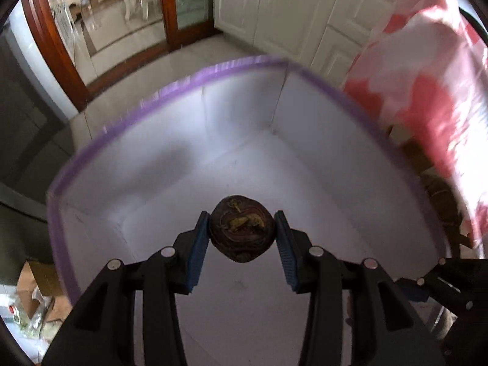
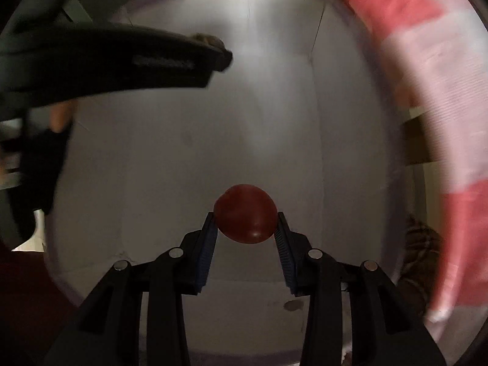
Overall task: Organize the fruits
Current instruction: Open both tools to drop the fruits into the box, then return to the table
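A: What does the left gripper point(image 1: 242, 228) hold?

B: Its two blue pads are clamped on a dark brown fruit point(image 1: 241, 228), wrinkled and with yellowish marks on the skin. The fruit hangs in the air above the floor of a white box point(image 1: 170, 164) that has a purple rim. In the left wrist view the fruit sits a little below the centre, near 6 o'clock.

A: And the right gripper point(image 2: 245, 225)?

B: It is closed on a smooth red fruit point(image 2: 245, 213), also held over the inside of the same box point(image 2: 189, 140). The fruit is a little below the centre there too.

A: Do the two grippers see each other?

B: Yes. In the right wrist view the left gripper point(image 2: 225, 55) comes in from 10 o'clock, blurred. In the left wrist view a part of the right gripper point(image 1: 442, 286) shows at 4 o'clock.

A: What is around the box?

B: A pink and red cloth point(image 1: 427, 76) at 2 o'clock, white cabinet doors point(image 1: 274, 6) at 12 o'clock, and a wooden door frame point(image 1: 52, 45) at 10 o'clock.
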Motion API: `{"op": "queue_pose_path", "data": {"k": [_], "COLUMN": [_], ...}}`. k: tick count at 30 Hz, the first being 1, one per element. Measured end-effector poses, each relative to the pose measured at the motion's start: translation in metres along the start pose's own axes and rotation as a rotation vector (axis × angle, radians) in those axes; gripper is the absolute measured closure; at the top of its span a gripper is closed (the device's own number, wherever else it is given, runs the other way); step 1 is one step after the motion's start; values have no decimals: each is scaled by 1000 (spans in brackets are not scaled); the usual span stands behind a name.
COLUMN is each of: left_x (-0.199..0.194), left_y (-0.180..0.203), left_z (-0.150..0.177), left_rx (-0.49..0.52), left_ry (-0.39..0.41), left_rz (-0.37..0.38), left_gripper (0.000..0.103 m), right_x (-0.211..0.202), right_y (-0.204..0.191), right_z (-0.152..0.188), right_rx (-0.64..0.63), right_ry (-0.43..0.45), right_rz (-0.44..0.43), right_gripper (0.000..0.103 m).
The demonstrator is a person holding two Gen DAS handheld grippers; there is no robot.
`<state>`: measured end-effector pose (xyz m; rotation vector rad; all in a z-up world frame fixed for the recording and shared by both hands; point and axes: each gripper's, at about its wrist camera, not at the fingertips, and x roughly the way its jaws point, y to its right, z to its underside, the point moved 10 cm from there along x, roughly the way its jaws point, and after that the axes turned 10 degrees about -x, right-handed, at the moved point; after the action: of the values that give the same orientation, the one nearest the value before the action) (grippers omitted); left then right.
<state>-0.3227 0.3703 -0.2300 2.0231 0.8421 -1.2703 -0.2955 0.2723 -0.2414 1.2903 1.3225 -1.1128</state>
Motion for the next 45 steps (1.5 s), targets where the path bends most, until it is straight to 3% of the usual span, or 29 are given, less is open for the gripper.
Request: {"op": "queue_pose_path", "data": {"k": [7,15,19,21,25,27,29,30,31,33,34,36,39,42,43,45], "left_x": [3,15,12,6,-16,-43,-97,-113,-144,-190,-220,-240,-252,-241,-229,-208], "left_y": [-8,-15,-17,-16,-19,-23,-16,-10,9,45,78,128,214,312,337,384], "left_z": [7,24,25,17,-2,-24,-56,-63,-76,-88,-92,-91,-81,-56,-59,-47], "left_rx": [-40,-57,-123,-133,-150,-165,-130,-107,-53,44,126,227,351,442,467,526], "left_ry": [-29,-105,-131,-100,-16,101,326,389,506,664,758,806,759,631,604,563], "left_rz": [0,-99,-60,-60,-67,-86,-133,-136,-137,-121,-100,-58,79,242,263,274], "left_gripper": [54,45,37,30,30,30,28,21,17,1,1,1,1,1,1,1], "right_x": [21,19,18,13,-23,-57,-95,-120,-148,-216,-236,-288,-322,-330,-325,-318], "right_y": [15,5,-4,-5,-14,-18,-15,-13,-9,13,23,54,109,168,185,229], "right_z": [12,11,12,16,4,0,-7,-9,-10,3,11,44,113,197,207,258], "right_rx": [37,11,-19,-24,-49,-47,-22,-12,-4,27,43,120,301,516,584,741], "right_ry": [-119,-116,-110,-94,45,152,261,333,412,608,663,801,866,850,835,795], "right_rz": [32,24,33,46,47,21,-6,-9,-1,73,103,198,334,444,474,515], "right_gripper": [63,54,46,45,45,45,44,42,35,23,16,15,15,15,15,15]}}
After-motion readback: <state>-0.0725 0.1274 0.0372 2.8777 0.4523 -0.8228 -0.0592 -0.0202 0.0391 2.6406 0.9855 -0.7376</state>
